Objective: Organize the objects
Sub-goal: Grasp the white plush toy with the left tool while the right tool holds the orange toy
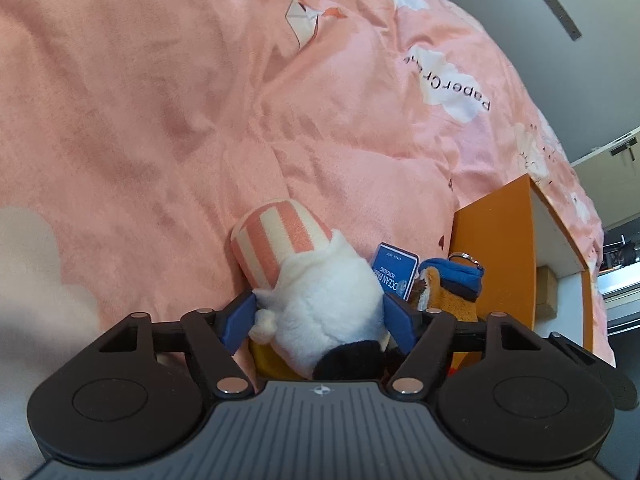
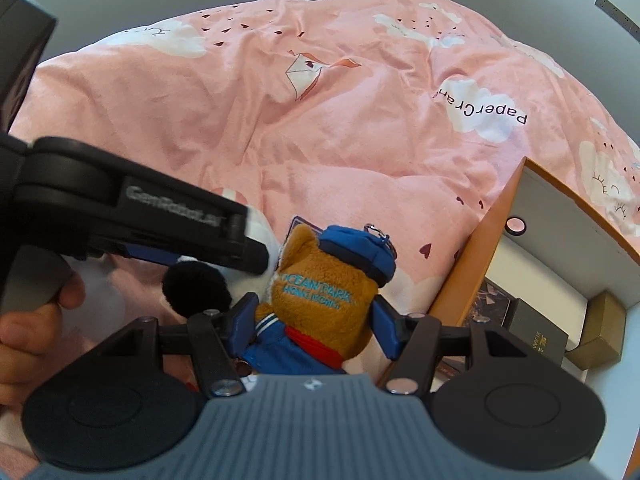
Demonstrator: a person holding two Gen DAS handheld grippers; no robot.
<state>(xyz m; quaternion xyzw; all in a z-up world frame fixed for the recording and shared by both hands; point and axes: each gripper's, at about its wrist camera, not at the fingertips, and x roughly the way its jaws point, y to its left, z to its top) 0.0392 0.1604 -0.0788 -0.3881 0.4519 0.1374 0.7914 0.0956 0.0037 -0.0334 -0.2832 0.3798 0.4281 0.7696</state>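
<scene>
- Left wrist view: the white plush toy point(image 1: 320, 300), with its striped pink cap, is straddled on the pink bed quilt point(image 1: 160, 120) by the left gripper point(image 1: 320, 320); the fingers stand spread wide, seemingly off the fur, so the toy appears set down beside its neighbour.
- Right wrist view: the brown Ocean Park plush point(image 2: 320, 300) is clamped at its sides by the right gripper point(image 2: 314, 324), probably so that it is kept upright next to the white one, near the orange bedside cabinet point(image 2: 480, 260).

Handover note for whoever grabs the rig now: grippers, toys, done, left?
Left gripper: jaws wide around the white plush toy with the striped hat; pads look barely touching, so treat it as released.
Right gripper: closed on the brown plush toy in the blue cap.
Both toys sit side by side on the pink blanket, beside the orange box.
Done: white toy set down.
Left: probably release the brown toy and back both grippers off.
</scene>
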